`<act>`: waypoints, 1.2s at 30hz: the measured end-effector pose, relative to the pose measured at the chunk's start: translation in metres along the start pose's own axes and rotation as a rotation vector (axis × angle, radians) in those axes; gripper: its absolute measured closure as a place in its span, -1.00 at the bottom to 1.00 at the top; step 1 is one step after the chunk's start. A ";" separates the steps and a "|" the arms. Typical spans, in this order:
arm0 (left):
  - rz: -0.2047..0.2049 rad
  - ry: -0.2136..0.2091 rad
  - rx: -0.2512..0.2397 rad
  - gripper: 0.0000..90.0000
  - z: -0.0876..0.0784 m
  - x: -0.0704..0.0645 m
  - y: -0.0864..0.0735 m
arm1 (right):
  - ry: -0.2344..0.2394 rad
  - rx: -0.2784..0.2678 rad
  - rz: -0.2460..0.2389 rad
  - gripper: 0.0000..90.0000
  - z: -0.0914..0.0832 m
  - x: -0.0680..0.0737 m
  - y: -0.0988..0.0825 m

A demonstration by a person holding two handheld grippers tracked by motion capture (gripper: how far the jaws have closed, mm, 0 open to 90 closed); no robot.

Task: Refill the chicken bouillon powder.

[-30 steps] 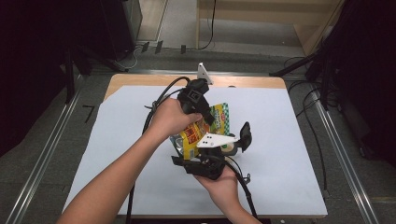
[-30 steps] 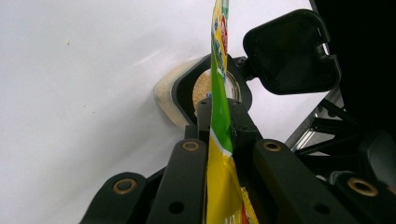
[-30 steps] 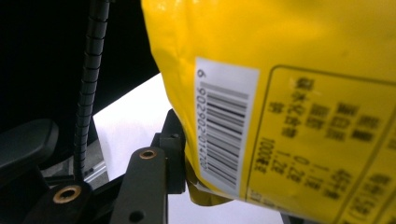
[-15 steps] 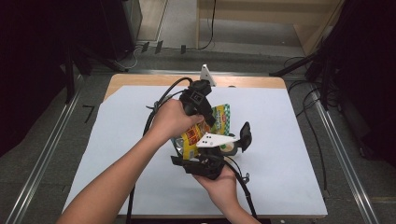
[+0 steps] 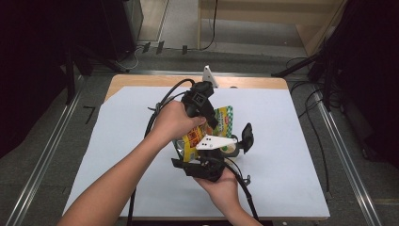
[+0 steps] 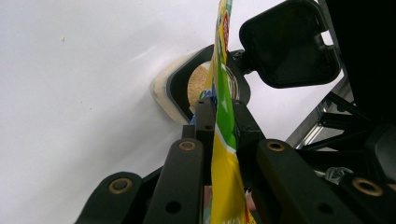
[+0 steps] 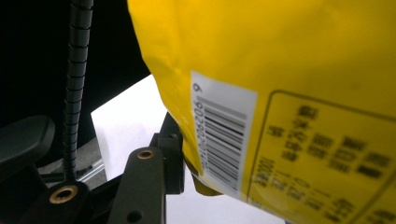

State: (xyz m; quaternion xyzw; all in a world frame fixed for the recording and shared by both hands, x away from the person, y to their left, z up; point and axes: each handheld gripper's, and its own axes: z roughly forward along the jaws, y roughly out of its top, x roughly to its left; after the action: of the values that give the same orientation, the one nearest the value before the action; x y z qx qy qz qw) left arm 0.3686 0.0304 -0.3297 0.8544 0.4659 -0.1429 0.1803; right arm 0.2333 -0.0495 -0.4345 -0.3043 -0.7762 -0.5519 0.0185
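One barcode (image 7: 223,140) faces the right gripper view; left hand-held gripper (image 6: 223,119) pinches the pouch (image 6: 225,154).

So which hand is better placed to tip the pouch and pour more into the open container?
Probably the left. Its tongs pinch the yellow pouch directly above the open container. The right tongs sit at the pouch's lower corner, mainly steadying it.

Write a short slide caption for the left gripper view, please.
Left gripper pinches a yellow-green pouch above an open container.
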 end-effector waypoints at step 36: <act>-0.010 -0.016 0.011 0.86 0.001 0.002 0.001 | 0.005 0.003 0.001 0.43 -0.001 0.000 0.001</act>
State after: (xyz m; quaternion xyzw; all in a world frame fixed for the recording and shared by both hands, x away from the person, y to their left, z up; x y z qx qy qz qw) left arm 0.3701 0.0309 -0.3317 0.8520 0.4678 -0.1530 0.1787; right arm 0.2334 -0.0500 -0.4338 -0.3031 -0.7770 -0.5514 0.0214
